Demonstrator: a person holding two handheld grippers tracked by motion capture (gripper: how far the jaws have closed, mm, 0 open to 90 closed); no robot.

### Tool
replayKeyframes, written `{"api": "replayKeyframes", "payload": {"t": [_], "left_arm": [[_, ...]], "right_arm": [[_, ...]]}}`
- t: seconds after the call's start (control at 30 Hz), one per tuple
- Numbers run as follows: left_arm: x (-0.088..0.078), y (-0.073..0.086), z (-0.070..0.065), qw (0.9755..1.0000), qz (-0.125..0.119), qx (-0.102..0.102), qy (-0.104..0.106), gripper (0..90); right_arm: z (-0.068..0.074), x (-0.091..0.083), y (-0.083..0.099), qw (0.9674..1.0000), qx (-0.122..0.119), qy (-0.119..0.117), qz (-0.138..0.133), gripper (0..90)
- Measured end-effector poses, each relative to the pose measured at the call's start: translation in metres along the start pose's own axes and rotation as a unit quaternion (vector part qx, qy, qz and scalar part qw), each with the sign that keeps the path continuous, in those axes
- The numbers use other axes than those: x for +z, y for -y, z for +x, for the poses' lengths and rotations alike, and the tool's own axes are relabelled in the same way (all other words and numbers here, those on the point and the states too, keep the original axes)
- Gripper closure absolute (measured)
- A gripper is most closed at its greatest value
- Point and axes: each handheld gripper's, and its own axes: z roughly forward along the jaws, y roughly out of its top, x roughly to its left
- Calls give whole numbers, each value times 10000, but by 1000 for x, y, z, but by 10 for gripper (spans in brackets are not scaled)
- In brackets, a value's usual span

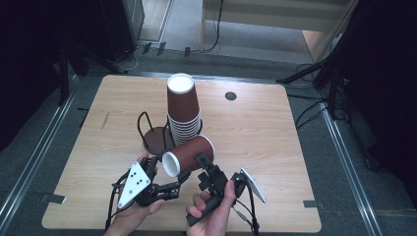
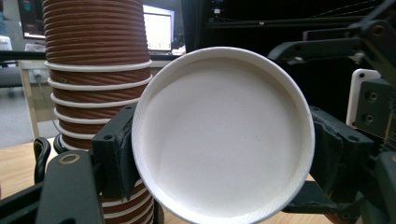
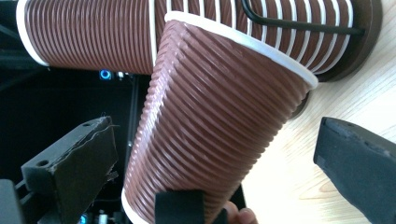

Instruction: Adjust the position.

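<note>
The left claw (image 1: 181, 178) is clenched on the rim of a brown paper cup (image 1: 189, 155) lying on its side above the surface (image 1: 275, 147). The right claw (image 1: 202, 162), jaws spread apart, straddles the cup's body without pressing. Just beyond stands the cup stack (image 1: 183, 110) in its wire holder (image 1: 150, 132).

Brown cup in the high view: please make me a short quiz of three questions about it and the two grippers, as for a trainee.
1. True or false: the single cup stands upright.
2. Which part of this cup faces the camera of the left gripper? A: open mouth. B: white base. C: ribbed side.
3. Between the left gripper and the right gripper, which one has its jaws shut on the cup?

Key: 1 false, it lies on its side. 2 B. 3 left; the right jaws stand open around the cup.
</note>
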Motion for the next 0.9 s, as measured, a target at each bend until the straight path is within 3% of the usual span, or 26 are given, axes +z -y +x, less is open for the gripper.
{"api": "replayKeyframes", "payload": {"t": [0.07, 0.27, 0.3, 0.5, 0.73, 0.9], "left_arm": [[0, 1, -1, 10000, 10, 38, -2, 228], [1, 3, 0, 10000, 15, 55, -11, 228], [1, 3, -1, 10000, 11, 59, -11, 228], [2, 5, -4, 9999, 4, 150, 30, 228], [2, 5, -3, 9998, 29, 192, 27, 228], [1, 6, -3, 9998, 5, 207, 15, 228]], "right_arm": [[1, 0, 0, 9999, 88, 68, -119, 0], [2, 2, -2, 9994, 323, 24, -145, 0], [1, 4, -4, 9989, 467, 11, -99, 0], [-3, 11, -6, 9976, 694, -35, 26, 0], [-7, 16, -10, 9960, 873, -86, 173, 0], [-5, 17, -10, 9960, 849, -98, 261, 0]]}}
